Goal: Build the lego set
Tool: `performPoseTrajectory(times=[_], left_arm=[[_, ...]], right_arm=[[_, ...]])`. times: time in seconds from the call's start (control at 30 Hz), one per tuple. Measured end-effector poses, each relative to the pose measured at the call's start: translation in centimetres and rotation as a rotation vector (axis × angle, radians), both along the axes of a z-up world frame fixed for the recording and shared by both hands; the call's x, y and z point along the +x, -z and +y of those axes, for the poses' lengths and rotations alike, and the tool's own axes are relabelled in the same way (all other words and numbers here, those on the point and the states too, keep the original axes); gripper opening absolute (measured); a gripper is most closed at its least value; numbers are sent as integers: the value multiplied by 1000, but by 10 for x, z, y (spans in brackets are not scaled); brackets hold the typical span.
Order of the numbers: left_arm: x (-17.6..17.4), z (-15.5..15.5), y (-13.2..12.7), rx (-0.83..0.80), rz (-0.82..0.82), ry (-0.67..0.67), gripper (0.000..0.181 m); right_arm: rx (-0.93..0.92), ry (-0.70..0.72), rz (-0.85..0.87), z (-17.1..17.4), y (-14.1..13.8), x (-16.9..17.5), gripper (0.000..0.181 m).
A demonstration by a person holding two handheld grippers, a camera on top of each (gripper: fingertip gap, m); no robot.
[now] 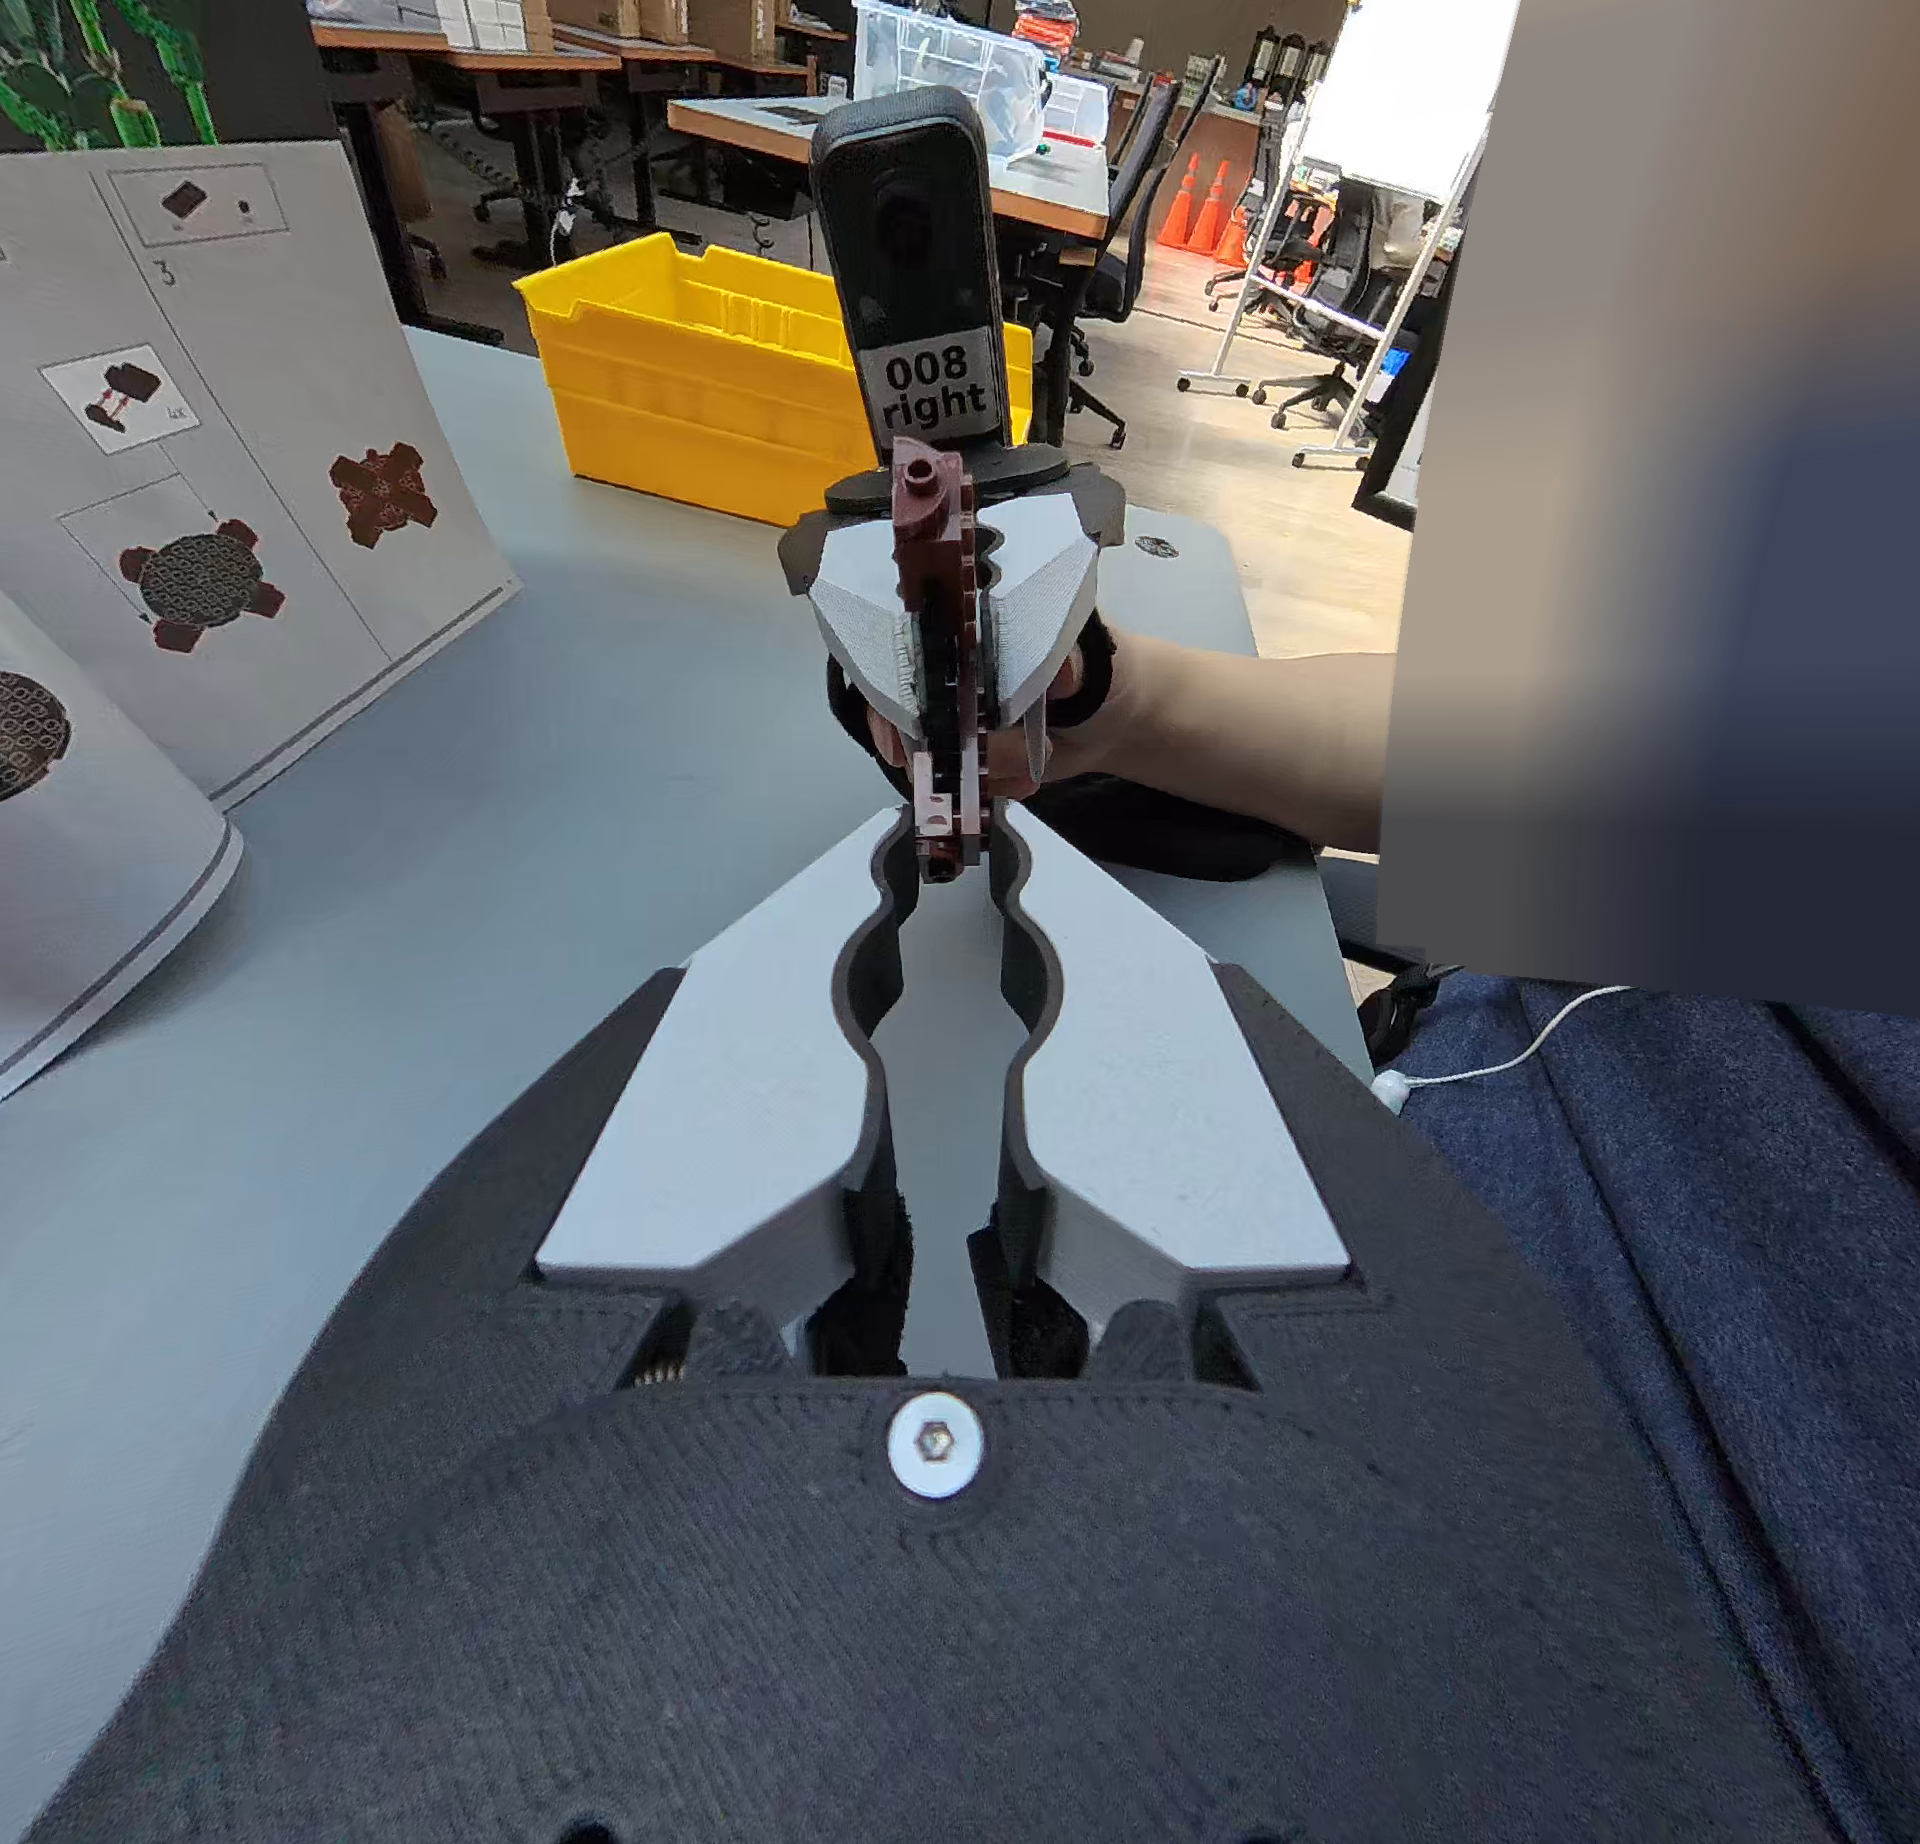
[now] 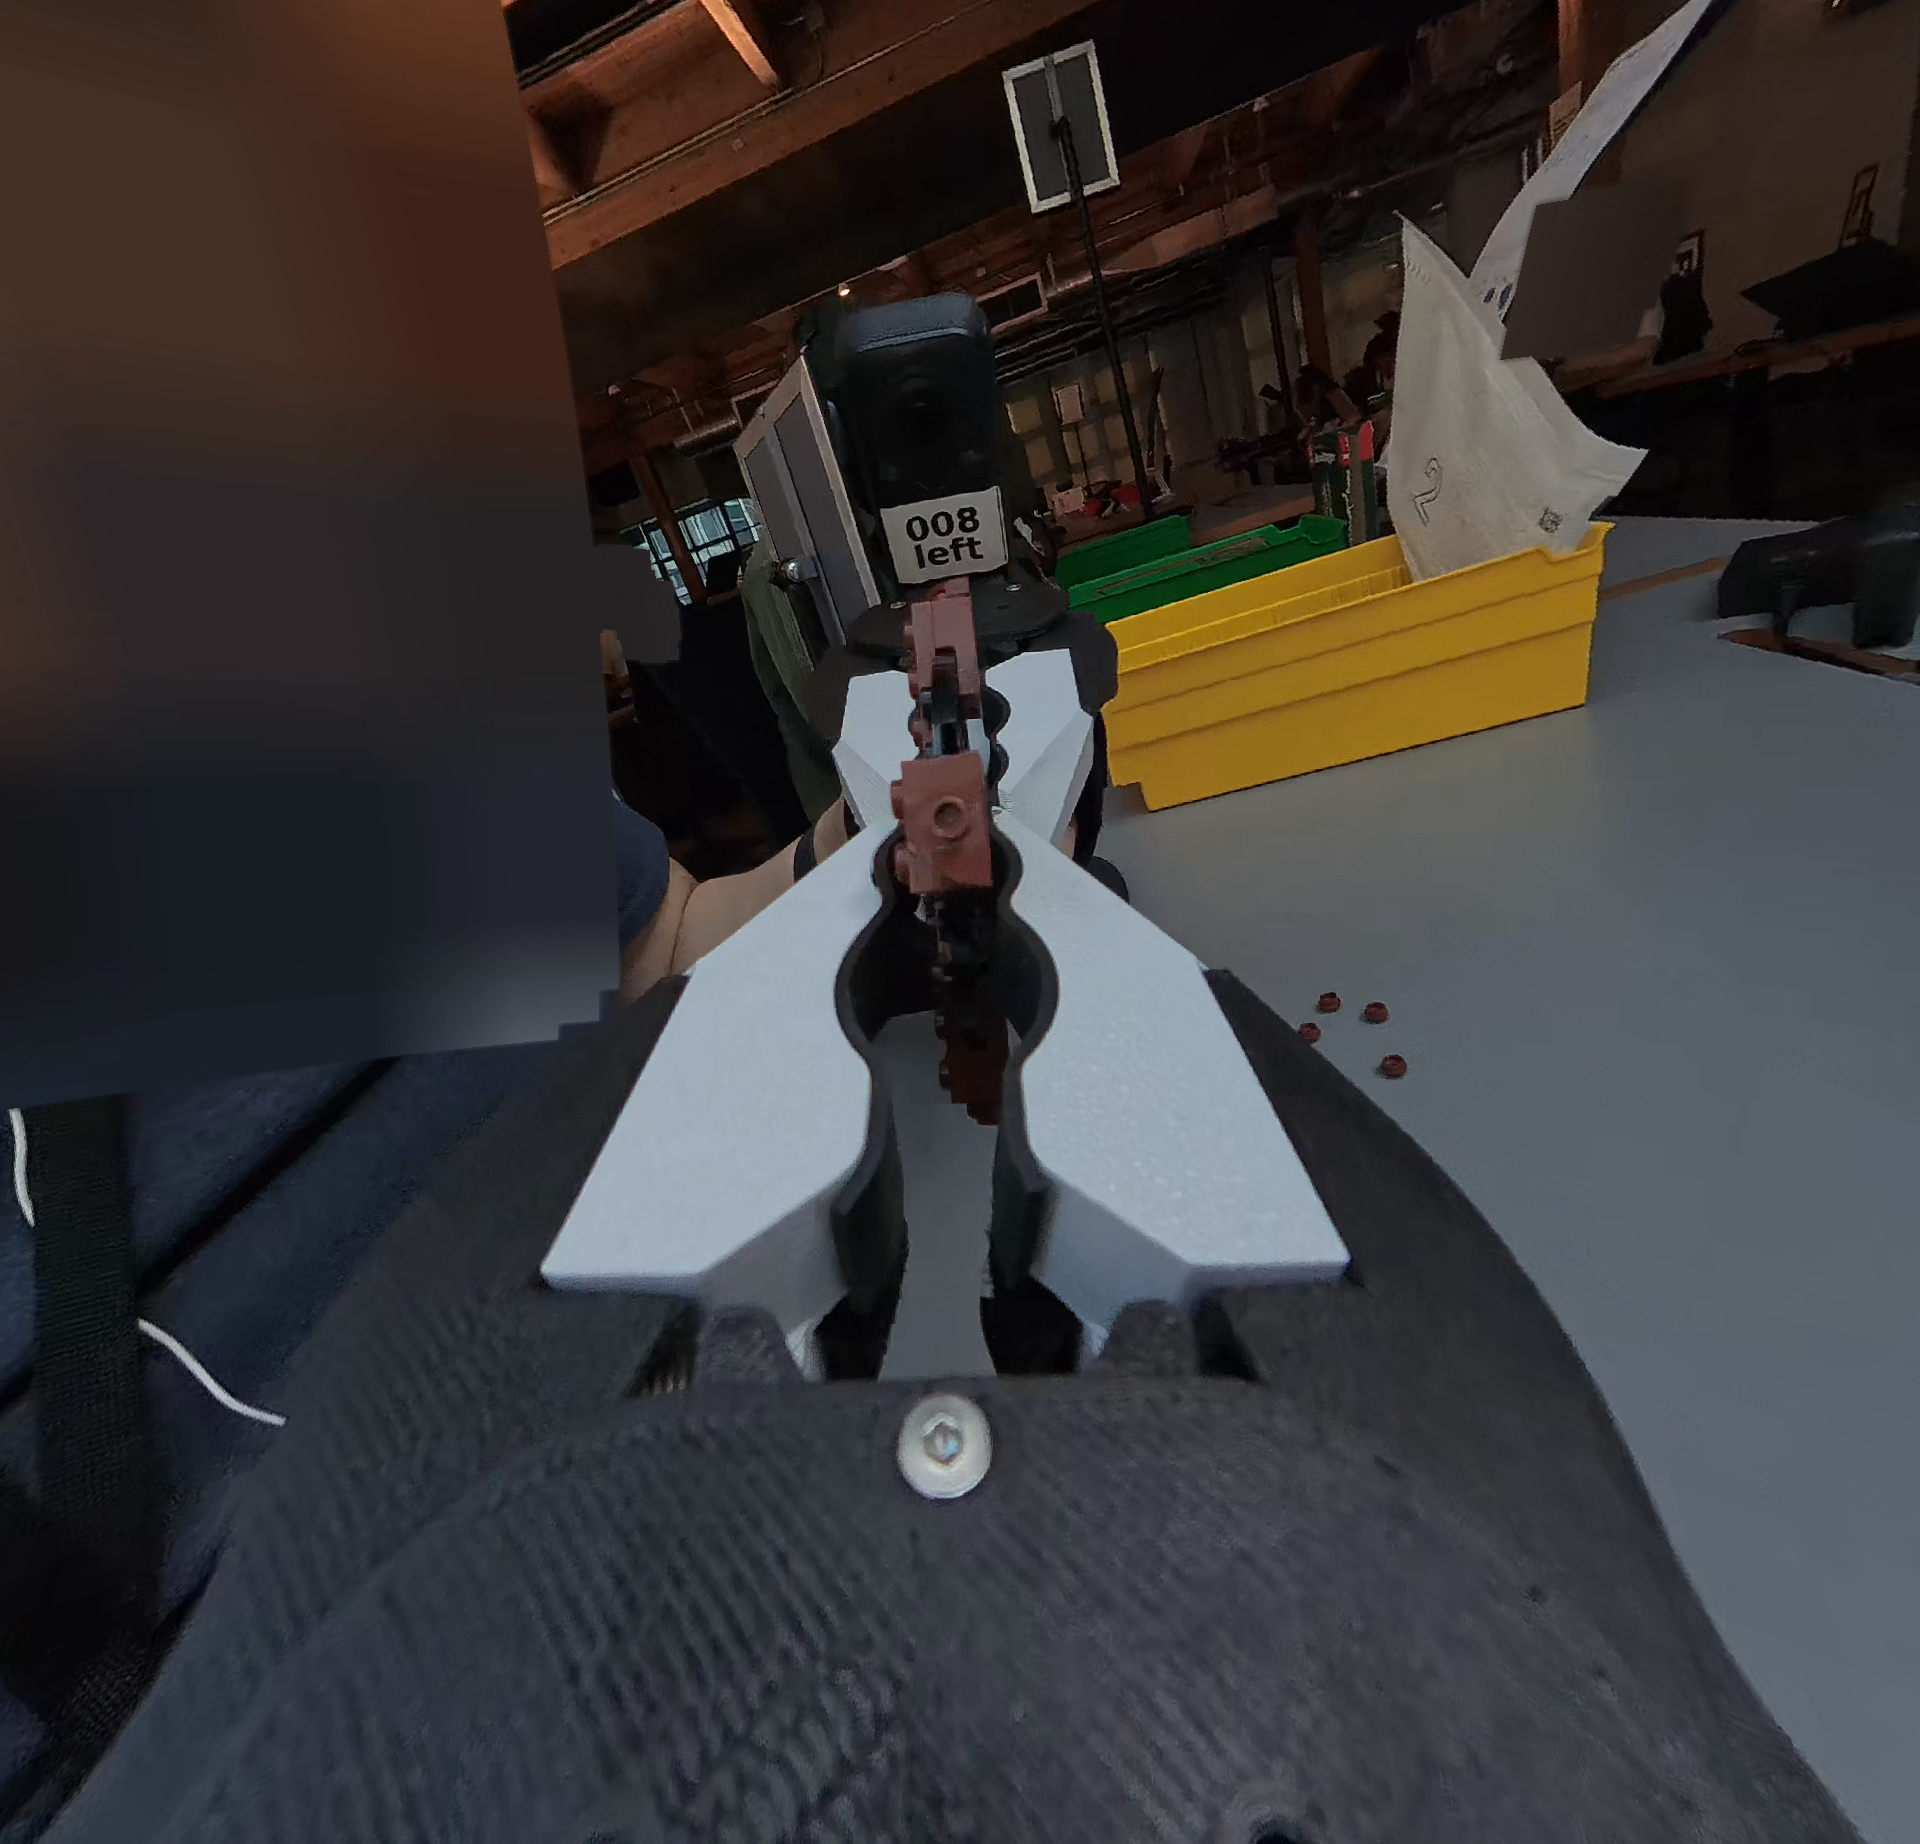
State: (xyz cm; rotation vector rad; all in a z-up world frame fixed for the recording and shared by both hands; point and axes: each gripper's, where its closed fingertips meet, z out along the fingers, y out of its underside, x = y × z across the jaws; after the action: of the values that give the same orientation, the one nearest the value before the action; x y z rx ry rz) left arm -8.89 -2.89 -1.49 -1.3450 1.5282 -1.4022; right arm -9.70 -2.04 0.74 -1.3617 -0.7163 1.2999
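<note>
Judging by the brown and black lego assembly held edge-on in the air above the counter, the build is only partly done: four small round brown pieces lie loose on the counter, and the instruction booklet stands open at an early step. The right gripper has its fingers clenched on one end of the assembly, and the left gripper pinches the opposite end at its fingertips.
</note>
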Motion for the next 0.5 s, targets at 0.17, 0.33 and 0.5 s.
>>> performPoseTrajectory(times=[0.17, 0.33, 0.5], left_arm=[[0, -4, -4, 57, -25, -17, 11], [0, -7, -7, 93, -65, -12, 12], [-3, -9, -9, 154, -69, -17, 11]], right_arm=[[54, 8, 1, -4, -4, 1, 8], [94, 4, 0, -7, -6, 0, 7], [133, -17, 31, -11, -9, -3, 8]])
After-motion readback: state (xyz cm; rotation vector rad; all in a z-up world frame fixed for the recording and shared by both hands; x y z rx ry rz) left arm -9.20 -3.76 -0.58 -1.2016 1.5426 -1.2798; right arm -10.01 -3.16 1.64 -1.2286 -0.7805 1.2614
